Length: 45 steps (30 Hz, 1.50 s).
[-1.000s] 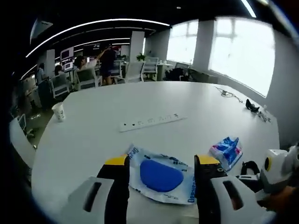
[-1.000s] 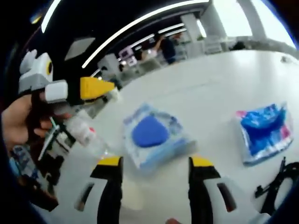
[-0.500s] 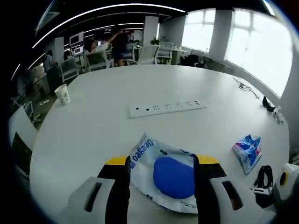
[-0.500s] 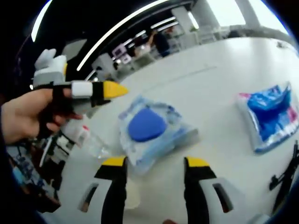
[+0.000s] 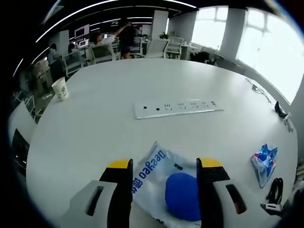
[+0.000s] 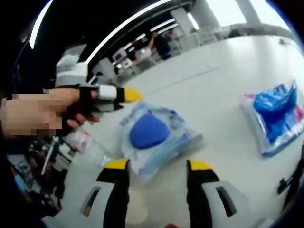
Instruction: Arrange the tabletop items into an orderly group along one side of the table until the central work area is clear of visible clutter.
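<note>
The white surface (image 5: 95,123) carried everything shown. A white power strip (image 5: 178,108) lay across its middle, well apart from a paper cup (image 5: 59,89) near the far left edge. Your left gripper (image 5: 164,166) had its jaws spread open, and the clear pouch with the blue pad (image 5: 166,187) lay flat on the surface between them, ungrasped as far as could be seen. In the right gripper view, your right gripper (image 6: 156,166) likewise stood with jaws open just short of the same pouch (image 6: 154,135), while your hand (image 6: 42,114) held the left gripper beside it. A smaller blue-and-red packet (image 5: 265,159) lay to the right, near a black cable (image 5: 275,190).
</note>
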Available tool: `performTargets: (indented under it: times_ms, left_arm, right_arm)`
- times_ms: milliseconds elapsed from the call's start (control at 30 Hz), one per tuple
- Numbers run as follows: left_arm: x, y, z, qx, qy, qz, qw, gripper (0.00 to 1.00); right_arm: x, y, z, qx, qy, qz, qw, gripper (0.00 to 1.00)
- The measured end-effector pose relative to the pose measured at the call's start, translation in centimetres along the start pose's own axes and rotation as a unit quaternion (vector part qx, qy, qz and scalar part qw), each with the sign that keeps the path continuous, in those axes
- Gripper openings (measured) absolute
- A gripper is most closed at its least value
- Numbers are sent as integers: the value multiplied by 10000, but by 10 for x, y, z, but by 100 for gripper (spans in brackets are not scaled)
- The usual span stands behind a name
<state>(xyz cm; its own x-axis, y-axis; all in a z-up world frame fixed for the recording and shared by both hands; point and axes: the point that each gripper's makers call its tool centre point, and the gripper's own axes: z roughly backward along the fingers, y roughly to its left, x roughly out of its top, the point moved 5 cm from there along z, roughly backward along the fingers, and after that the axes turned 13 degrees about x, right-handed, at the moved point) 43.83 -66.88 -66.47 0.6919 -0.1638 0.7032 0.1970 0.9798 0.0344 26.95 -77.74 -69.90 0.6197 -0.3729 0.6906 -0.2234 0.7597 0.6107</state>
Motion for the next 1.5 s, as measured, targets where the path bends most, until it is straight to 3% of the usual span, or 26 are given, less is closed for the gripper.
performTargets:
  times_ms: [367,733,967,1200,1500]
  left_arm:
    - [-8,2,-15,-55,195,-116,9997,46]
    - [-2,3,-23,-18,254,-393,9989,44]
    - [3,2,-28,-39,285,-415,9987,45]
    - [-4,1,-32,-75,464,-289,9985,42]
    - [-5,2,-32,-33,490,-320,9983,40]
  right_arm:
    - [4,-2,-5,21,-81,-53,10000,41]
    - [4,-3,-7,30,-107,-134,9998,36]
    - [5,-6,-8,29,-125,-196,9997,33]
    - [6,-8,-10,34,-155,-251,9996,31]
    - [5,-10,-12,35,-122,-317,9994,23]
